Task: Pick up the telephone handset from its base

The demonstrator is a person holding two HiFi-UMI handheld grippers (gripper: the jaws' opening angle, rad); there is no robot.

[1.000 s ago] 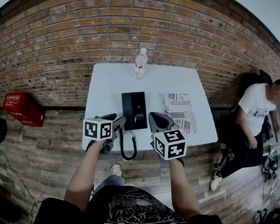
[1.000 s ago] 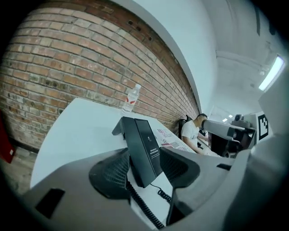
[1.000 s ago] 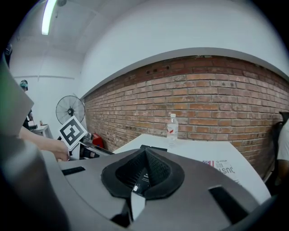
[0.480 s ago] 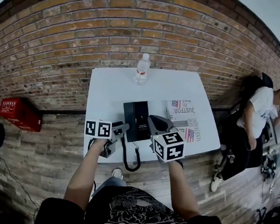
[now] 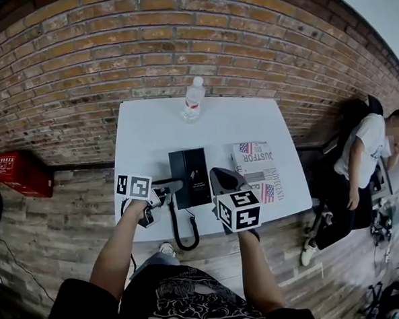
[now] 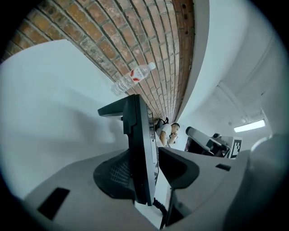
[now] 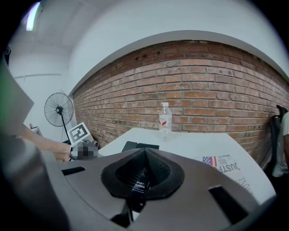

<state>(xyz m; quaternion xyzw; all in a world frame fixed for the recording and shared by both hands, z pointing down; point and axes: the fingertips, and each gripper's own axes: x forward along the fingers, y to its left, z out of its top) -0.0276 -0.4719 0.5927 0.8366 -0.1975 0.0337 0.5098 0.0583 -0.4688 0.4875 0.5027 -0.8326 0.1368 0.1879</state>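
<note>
A black telephone (image 5: pixel 199 178) lies on the white table (image 5: pixel 150 131), its handset (image 5: pixel 180 178) along the left side and a coiled cord (image 5: pixel 182 232) hanging over the front edge. My left gripper (image 5: pixel 170 188) reaches in from the left. In the left gripper view the handset (image 6: pixel 137 135) stands edge-on between the closing jaws of that gripper (image 6: pixel 153 159); a gap still shows at the right pad (image 6: pixel 178 168). My right gripper (image 5: pixel 221 181) hovers over the phone's right front edge. Its pads (image 7: pixel 121 176) meet at the tip, shut on nothing.
A clear water bottle (image 5: pixel 192 100) stands at the table's far edge by the brick wall. A printed sheet with a flag (image 5: pixel 257 172) lies right of the phone. A red crate (image 5: pixel 17 172) sits on the floor at left, a person (image 5: pixel 361 159) at right, and a fan (image 7: pixel 58 109) behind.
Both grippers have moved forward and down to the phone. The left one rolled over and now straddles the handset's edge.
</note>
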